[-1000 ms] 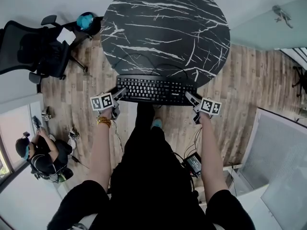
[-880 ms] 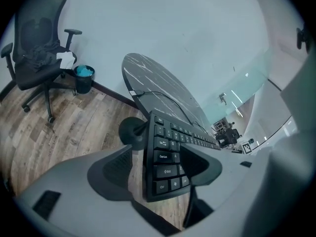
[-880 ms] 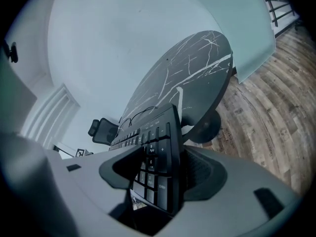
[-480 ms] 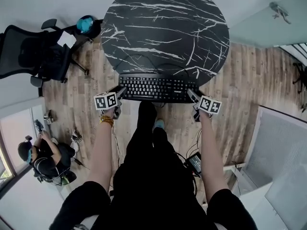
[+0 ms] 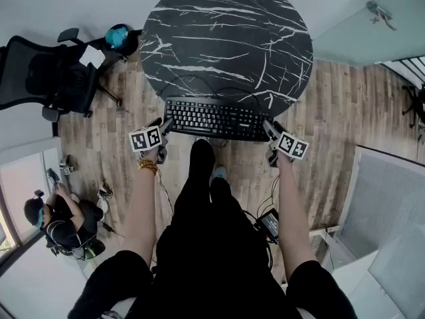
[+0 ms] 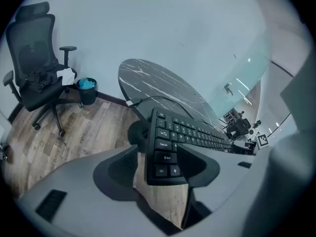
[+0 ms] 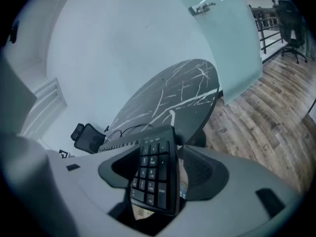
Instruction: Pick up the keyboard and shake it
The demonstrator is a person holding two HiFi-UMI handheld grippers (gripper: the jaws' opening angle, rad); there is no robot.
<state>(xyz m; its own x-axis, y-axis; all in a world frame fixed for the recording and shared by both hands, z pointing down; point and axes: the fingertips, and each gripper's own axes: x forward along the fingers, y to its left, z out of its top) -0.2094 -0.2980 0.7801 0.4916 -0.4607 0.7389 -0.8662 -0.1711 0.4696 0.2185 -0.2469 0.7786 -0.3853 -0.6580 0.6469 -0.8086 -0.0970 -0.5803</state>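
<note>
1. Two sets of tongs here, one at each end of the black keyboard. It lies across the near edge of the round black marble worktop, with both ends poking out past the rim over the wood floor.
2. At the left tongs, the Shift/Ctrl end sits between the jaws, but they're apart, not clamped. One jaw sits over the keys, and a strip of floor shows between the other jaw and the keyboard's edge. They've just been opening.
3. Same deal at the right tongs on the numpad end: jaws apart, numpad between them, a gap on one side. These have just been opening too.
4. The keyboard's cable loops back over the worktop.
5. Off to the left there's a black office chair and a small bin with something teal in it.
</note>
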